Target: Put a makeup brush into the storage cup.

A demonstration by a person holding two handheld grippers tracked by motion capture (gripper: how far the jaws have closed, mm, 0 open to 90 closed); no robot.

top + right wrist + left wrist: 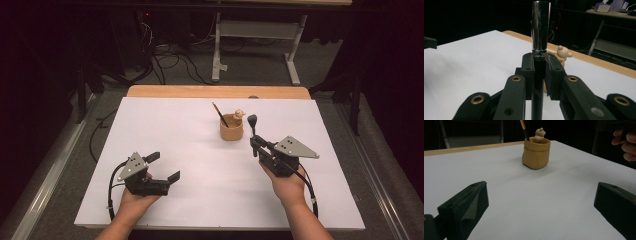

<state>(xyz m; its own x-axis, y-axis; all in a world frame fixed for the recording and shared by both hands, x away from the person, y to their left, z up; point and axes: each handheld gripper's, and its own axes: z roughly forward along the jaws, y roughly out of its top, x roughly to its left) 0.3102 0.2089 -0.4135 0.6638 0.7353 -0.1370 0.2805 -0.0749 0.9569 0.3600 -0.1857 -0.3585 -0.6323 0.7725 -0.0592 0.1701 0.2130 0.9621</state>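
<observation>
While I look down from the high view, my right gripper point(254, 145) is clenched on a dark pen point(252, 125) and holds it upright just to the right of the tan pen holder point(232, 128). The pen is not yet in the holder, so I judge the pick done and the drop-in left. A pencil point(220, 114) already leans out of the holder's left side, and a small bear-topped piece point(239, 114) stands in it too. My left gripper point(165, 167) rests released on the white counter point(190, 150), well to the left of the holder and nearer me.

From the left gripper view, both black jaws stand wide apart with nothing between them. The holder point(536, 153) sits ahead of them on the counter point(536, 202), the pencil point(524, 129) and the bear piece point(539, 133) rising from its mouth. The fingers of my right hand point(627, 146) show at the right edge, beside the holder.

From the right gripper view, the jaws pinch the pen point(540, 30) low on its barrel (its shiny cap stands above them). The bear piece point(563, 53) peeks out just behind the right jaw. I reckon the pencil and the bear crowd the holder's opening, so the pen needs the free gap between them.
</observation>
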